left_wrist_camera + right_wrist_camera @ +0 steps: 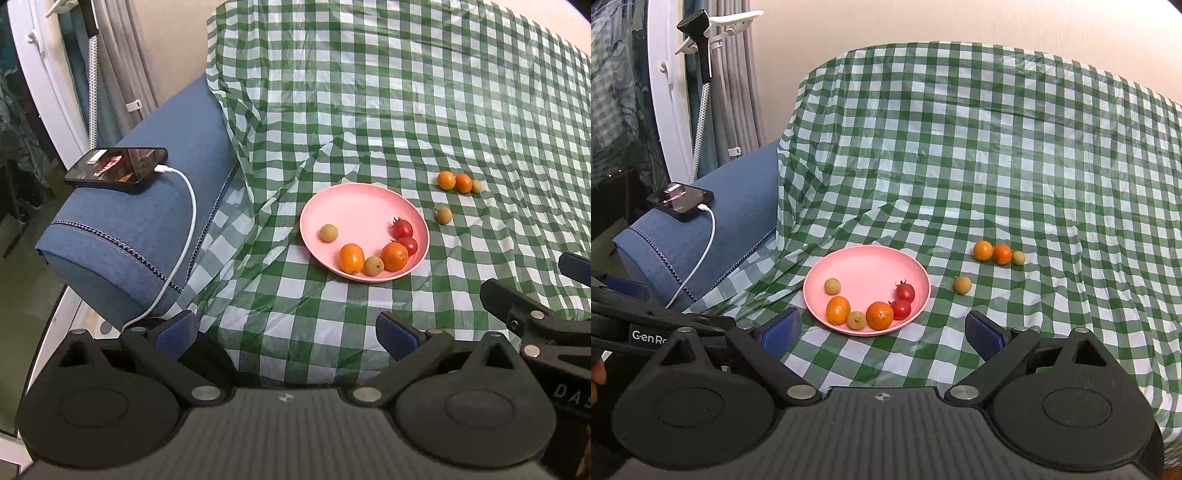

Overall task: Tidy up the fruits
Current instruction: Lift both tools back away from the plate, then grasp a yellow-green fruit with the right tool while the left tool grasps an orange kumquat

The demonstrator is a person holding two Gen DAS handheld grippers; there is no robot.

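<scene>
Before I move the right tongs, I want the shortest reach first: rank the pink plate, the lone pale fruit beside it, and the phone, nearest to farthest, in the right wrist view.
1. Pink plate, just ahead, slightly left.
2. Lone pale fruit, on the cloth right of the plate.
3. Phone, far left on the blue armrest.

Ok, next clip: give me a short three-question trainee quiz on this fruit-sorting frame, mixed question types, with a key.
1. How many fruits lie in the pink plate?
2. True or false: the left hand-held gripper is shut on a cherry tomato.
3. Which fruit lies alone on the checked cloth, nearest the plate? A) the pale fruit B) an orange fruit C) a tomato

Key
1. Six: two orange, two pale, two red.
2. False; both it and the right hand-held gripper are open and hold nothing.
3. A; the other three loose fruits sit in a row farther back.
</scene>
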